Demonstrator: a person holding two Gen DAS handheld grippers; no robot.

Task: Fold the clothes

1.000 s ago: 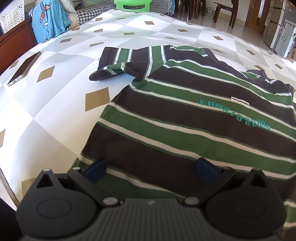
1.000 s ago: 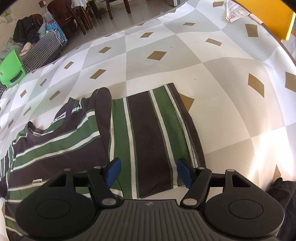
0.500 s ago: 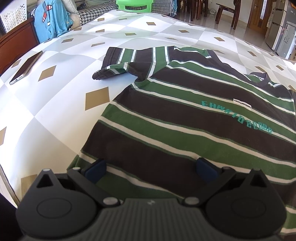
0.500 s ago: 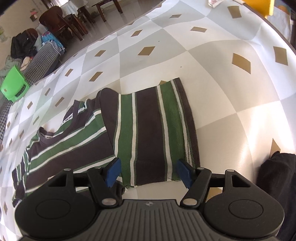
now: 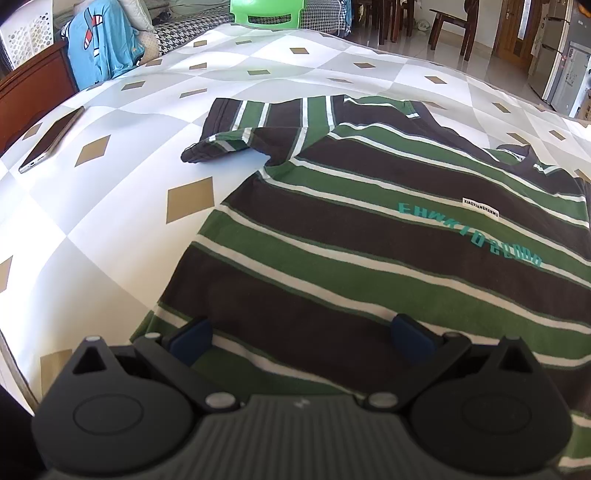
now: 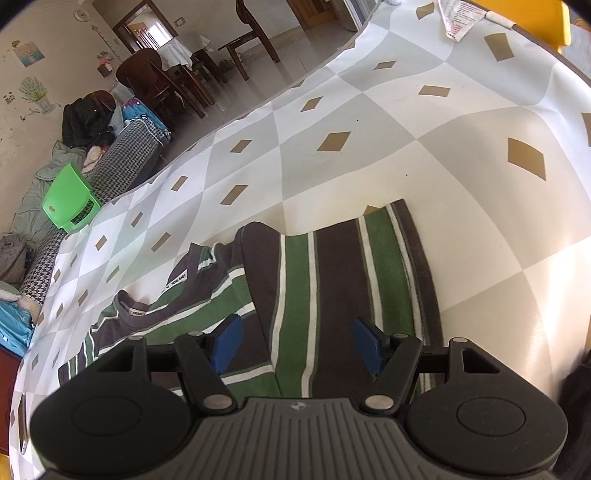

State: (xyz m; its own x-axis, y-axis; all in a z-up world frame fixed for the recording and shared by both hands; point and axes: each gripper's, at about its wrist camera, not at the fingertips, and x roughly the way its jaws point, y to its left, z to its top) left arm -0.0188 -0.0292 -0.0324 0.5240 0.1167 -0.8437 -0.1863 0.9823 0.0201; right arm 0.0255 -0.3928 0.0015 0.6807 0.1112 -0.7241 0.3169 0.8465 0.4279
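The left gripper [image 5: 302, 339] hangs with jaws spread wide and nothing pinched between its blue pads [image 5: 192, 339], poised over the hem end of a striped T-shirt [image 5: 369, 236] in brown, green and white that lies flat on a tablecloth [image 5: 110, 229] of grey and white diamonds with tan lozenges. Teal lettering [image 5: 469, 236] crosses the chest at 2 o'clock, upside down to the camera and hard to read; above it a small white tag reads "XIAOXIANGMANMU" [image 5: 481, 213]. One short sleeve [image 5: 255, 129] reaches toward 11 o'clock, its cuff edge curled. A phone [image 5: 51, 139] lies well apart at 10 o'clock, near the cloth's edge, with bare cloth between it and the shirt. The right gripper [image 6: 297, 345] likewise stands open over the other sleeve [image 6: 351, 273], which is spread flat, its cuff toward 1 o'clock. The collar [image 6: 155, 302] sits at 9 o'clock; its printed band is too small to read. Bare cloth runs from 12 to 3 o'clock, up to a printed paper [image 6: 461, 18] at the far edge.
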